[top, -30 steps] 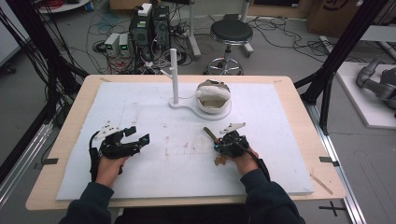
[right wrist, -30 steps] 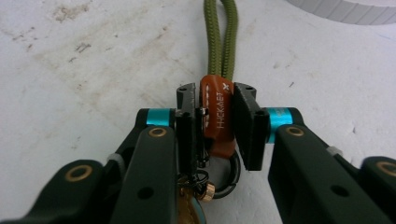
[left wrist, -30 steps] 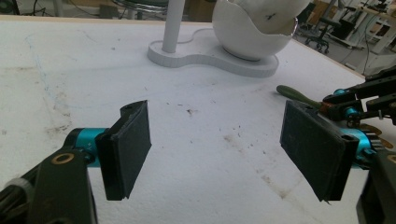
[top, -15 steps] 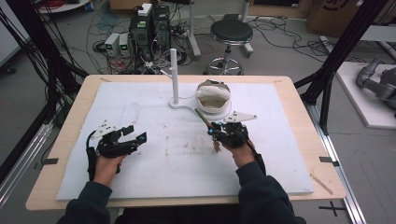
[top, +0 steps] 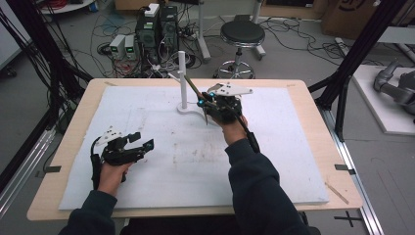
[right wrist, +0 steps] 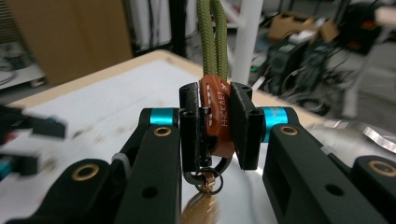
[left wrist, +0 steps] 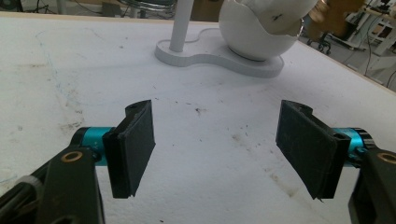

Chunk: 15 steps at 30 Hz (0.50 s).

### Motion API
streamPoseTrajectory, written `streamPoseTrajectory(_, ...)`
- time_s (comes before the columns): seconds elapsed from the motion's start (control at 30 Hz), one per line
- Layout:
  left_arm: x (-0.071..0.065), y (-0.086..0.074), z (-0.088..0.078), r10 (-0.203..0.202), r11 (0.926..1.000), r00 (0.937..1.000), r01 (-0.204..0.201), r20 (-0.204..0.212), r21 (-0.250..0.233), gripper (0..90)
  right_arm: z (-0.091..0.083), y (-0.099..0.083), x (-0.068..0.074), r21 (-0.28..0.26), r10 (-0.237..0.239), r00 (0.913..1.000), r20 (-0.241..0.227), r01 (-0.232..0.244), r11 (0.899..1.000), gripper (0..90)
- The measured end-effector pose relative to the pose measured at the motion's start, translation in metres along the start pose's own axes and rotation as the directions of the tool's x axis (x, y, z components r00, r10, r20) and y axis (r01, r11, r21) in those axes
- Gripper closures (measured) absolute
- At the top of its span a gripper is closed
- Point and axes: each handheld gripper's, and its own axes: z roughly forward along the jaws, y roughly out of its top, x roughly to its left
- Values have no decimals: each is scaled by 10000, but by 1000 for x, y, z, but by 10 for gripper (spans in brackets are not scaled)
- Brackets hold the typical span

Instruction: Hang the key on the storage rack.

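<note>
Green cord loop with an orange tag and metal key ring (right wrist: pixel 215 100) sits pinched tight in the right tool (right wrist: pixel 215 130), lifted near the white post stand (top: pixel 182 78). The left tool (left wrist: pixel 224 144) gapes wide, holding nothing. A swing could miss the post and drop the loop.

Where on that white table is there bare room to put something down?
The white mat lies bare between the left tool and the right sleeve, and to that sleeve's right. It is crowded at the white stand, where the right tool holds a keychain strap.
</note>
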Motion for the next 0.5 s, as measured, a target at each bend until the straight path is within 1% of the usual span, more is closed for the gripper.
streamPoseTrajectory(0.03, 0, 0, 0, -6, 10000, 10000, 6, 7, -11, 279, 4, 5, 2, -59, -107, 9997, 234, 109, 9999, 758)
streamPoseTrajectory(0.1, 0, 0, 0, -10, 10000, 10000, 10, 19, -10, 279, 11, 11, 3, -73, -241, 9984, 502, 245, 9997, 758)
streamPoseTrajectory(0.13, 0, 0, 0, -17, 10000, 10000, 17, 16, -21, 279, 17, 15, 4, 34, -505, 9953, 829, 504, 9987, 758)
streamPoseTrajectory(0.17, 0, 0, 0, -18, 10000, 10000, 18, 37, 2, 279, 17, 15, 4, 34, -505, 9953, 829, 504, 9987, 758)
streamPoseTrajectory(0.2, 0, 0, 0, -18, 10000, 10000, 18, 38, 7, 279, 23, 18, 6, 172, -724, 9922, 1015, 710, 9973, 758)
streamPoseTrajectory(0.27, 1, 0, 0, -21, 10000, 10000, 21, 45, 3, 279, 25, 19, 7, 207, -816, 9908, 1077, 799, 9966, 758)
streamPoseTrajectory(0.3, 0, 0, 0, -43, 10000, 10000, 43, 48, -14, 280, 30, 21, 10, 355, -1064, 9855, 1319, 1026, 9941, 758)
streamPoseTrajectory(0.33, 1, 0, 0, -52, 10000, 10000, 52, 36, -20, 280, 30, 21, 10, 355, -1064, 9855, 1319, 1026, 9941, 758)
streamPoseTrajectory(0.37, 1, 0, 0, -78, 10000, 10000, 78, 40, -35, 280, 32, 21, 11, 403, -1279, 9820, 1387, 1234, 9915, 758)
streamPoseTrajectory(0.4, 1, 0, 0, -83, 10000, 10000, 83, 42, -25, 280, 35, 22, 15, 573, -1912, 9652, 1784, 1837, 9813, 758)
streamPoseTrajectory(0.43, 1, 0, -1, -66, 10000, 10000, 66, 46, -18, 280, 35, 22, 15, 573, -1912, 9652, 1784, 1837, 9813, 758)
streamPoseTrajectory(0.47, 1, 0, -1, -78, 10000, 10000, 79, 50, -27, 280, 36, 21, 16, 593, -2084, 9595, 1895, 2006, 9779, 758)
streamPoseTrajectory(0.5, 1, 0, -1, -72, 10000, 10000, 72, 50, -29, 281, 38, 21, 20, 673, -2597, 9424, 2107, 2511, 9656, 757)
